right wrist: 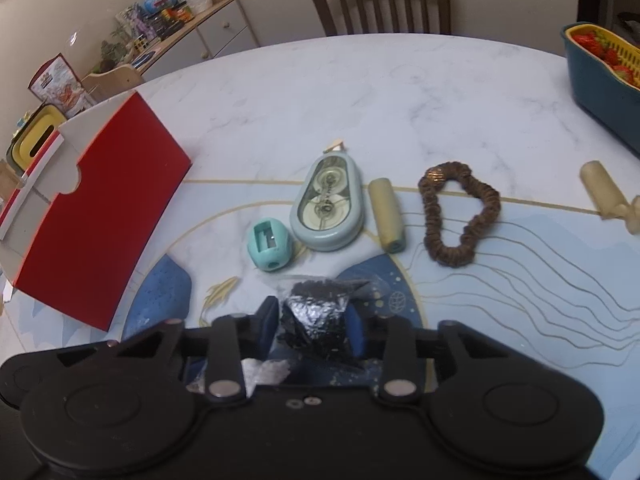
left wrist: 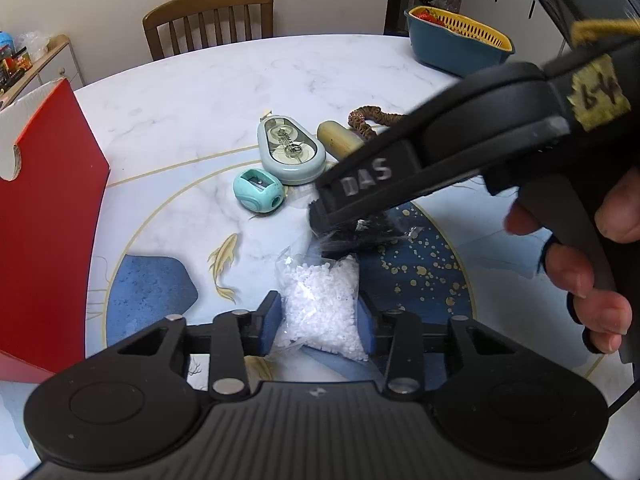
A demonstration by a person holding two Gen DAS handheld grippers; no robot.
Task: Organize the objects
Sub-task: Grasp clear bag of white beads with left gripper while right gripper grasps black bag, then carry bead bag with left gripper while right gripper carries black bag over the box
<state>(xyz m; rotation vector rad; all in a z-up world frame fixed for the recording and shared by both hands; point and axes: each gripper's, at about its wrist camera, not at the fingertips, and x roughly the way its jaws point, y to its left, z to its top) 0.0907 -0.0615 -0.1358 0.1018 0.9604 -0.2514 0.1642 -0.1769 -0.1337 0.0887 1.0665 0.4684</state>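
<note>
Gripping one small bag in each claw, you have both hands low over the near part of the counter (right wrist: 400, 88), a marble-look top with a blue and gold printed mat. At the left edge stands a red cardboard box (right wrist: 104, 216), smooth-sided, with a half-round notch cut in its rim; what is in it cannot be seen. Your left claw (left wrist: 320, 322) is clenched on a clear plastic bag of white beads (left wrist: 324, 304), its blue pads pressing the crinkled film from both sides. Just beyond it, your right claw (right wrist: 314, 322) grasps a clear bag of black beads (right wrist: 320, 316), glossy and faceted where light hits it; the two bags lie just beside each other.

Farther in, in a row across the middle of the counter: a rounded teal pencil sharpener (right wrist: 269, 244), an oval pale-green correction tape dispenser (right wrist: 329, 205) with two visible reels, a cream cylinder (right wrist: 387, 214), and a brown ruffled fabric scrunchie (right wrist: 458, 212) lying as a loop. Near the right edge lies another cream piece (right wrist: 606, 196). At the far right corner a blue tub (right wrist: 600, 80) holds a yellow perforated basket (right wrist: 600, 42) with red strawberries (right wrist: 596, 46) in it.
</note>
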